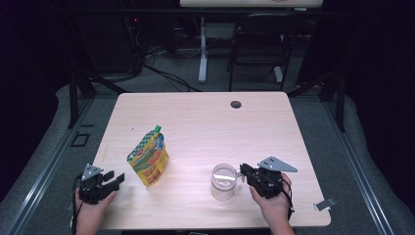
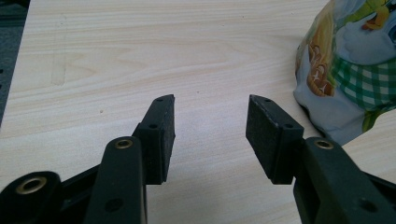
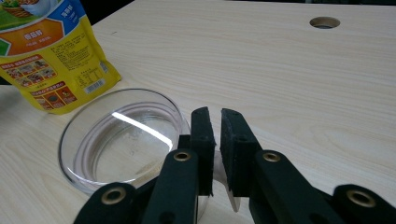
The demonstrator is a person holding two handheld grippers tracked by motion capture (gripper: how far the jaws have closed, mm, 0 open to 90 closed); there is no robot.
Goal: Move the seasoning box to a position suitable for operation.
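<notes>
The right gripper point(image 1: 243, 172) sits at the near right part of the wooden table point(image 1: 205, 117), held from behind by the person's right hand point(image 1: 274, 203), and its jaws point toward a clear glass cup point(image 1: 223, 181) that stands upright just in front of them. In the right gripper view the two black pads point(image 3: 204, 149) stand nearly together, with only a thin slot between them, and the cup's clear handle point(image 3: 219, 172) runs down through that slot, so the right gripper point(image 3: 215, 116) is clamped on the handle at the cup's near side. The cup's round open mouth point(image 3: 123, 137) lies just ahead and to the left of those jaws. Beyond the cup, farther off to the left of the right gripper, stands a yellow snack pouch point(image 3: 49, 51) with a printed front. The left gripper point(image 1: 119, 179) rests at the near left part of the table in the person's left hand point(image 1: 93, 210), its jaws spread wide with bare tabletop between the pads point(image 2: 161, 135). In the left gripper view the pouch point(image 2: 350, 70) stands just ahead and to the right of the right-hand pad, apart from it. In the high view the pouch point(image 1: 148, 157) stands upright with a green cap point(image 1: 157, 129) at its top, between the two grippers and nearer the left one. A round cable hole point(image 1: 236, 104) lies far ahead of both grippers, near the table's far edge.
</notes>
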